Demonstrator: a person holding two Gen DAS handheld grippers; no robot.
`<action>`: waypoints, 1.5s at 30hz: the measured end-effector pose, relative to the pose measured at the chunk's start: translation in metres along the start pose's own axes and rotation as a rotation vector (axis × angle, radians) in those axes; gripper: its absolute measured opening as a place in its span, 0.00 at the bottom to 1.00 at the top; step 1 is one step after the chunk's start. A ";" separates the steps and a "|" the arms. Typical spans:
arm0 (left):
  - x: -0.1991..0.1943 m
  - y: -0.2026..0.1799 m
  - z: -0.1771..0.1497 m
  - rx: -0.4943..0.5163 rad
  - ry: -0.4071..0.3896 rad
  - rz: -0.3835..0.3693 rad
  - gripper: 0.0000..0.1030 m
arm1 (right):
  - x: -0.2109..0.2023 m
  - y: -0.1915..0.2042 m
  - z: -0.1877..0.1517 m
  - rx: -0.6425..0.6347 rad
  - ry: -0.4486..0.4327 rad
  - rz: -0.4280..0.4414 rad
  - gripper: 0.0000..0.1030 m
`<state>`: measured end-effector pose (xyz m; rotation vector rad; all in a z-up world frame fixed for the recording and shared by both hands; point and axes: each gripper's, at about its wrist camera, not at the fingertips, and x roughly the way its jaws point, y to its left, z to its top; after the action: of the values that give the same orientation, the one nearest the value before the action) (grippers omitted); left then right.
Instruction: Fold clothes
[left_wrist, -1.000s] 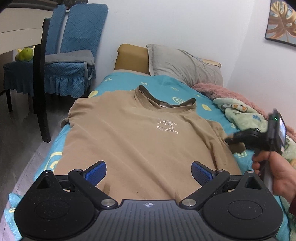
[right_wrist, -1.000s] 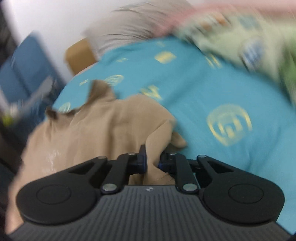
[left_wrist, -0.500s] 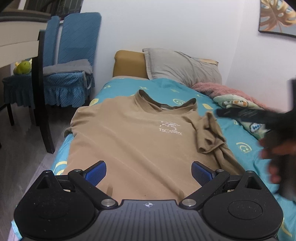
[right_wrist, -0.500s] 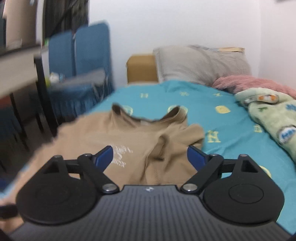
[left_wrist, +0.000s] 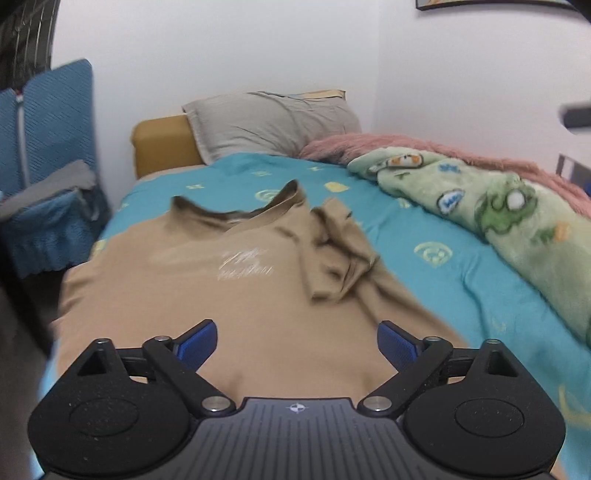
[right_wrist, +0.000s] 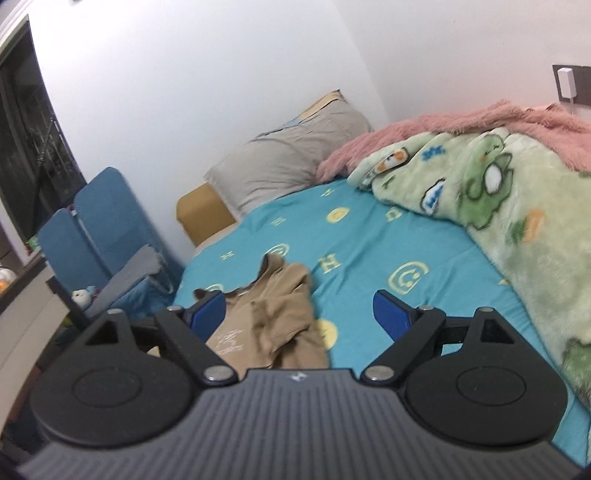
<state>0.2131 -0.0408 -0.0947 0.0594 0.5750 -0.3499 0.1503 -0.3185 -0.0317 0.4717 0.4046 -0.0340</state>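
Two black grippers with blue pads, both standing wide and grasping nothing: left gripper (left_wrist: 297, 341) hovering over the lower body of the tan short-sleeved T-shirt (left_wrist: 229, 295), jaws having just been closing slightly with nothing pinched between; right gripper (right_wrist: 299, 314) hanging above the turquoise patterned bedsheet (right_wrist: 369, 258), jaws having just been opening, cloth well below. Shirt lying face up on the sheet, one sleeve (left_wrist: 334, 251) lying folded onto the chest, green cartoon blanket (left_wrist: 498, 218) resting beside.
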 end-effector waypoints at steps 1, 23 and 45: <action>0.016 -0.002 0.010 -0.016 0.000 -0.019 0.85 | 0.004 -0.005 -0.001 -0.001 -0.008 -0.007 0.86; 0.148 -0.071 0.176 -0.016 0.078 -0.243 0.03 | 0.052 -0.058 -0.003 0.164 0.087 -0.085 0.86; 0.158 0.115 0.191 -0.208 0.208 0.120 0.04 | 0.067 -0.069 -0.009 0.226 0.137 -0.147 0.86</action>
<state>0.4758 -0.0102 -0.0245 -0.0704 0.8072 -0.1662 0.2003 -0.3721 -0.0949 0.6688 0.5726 -0.1926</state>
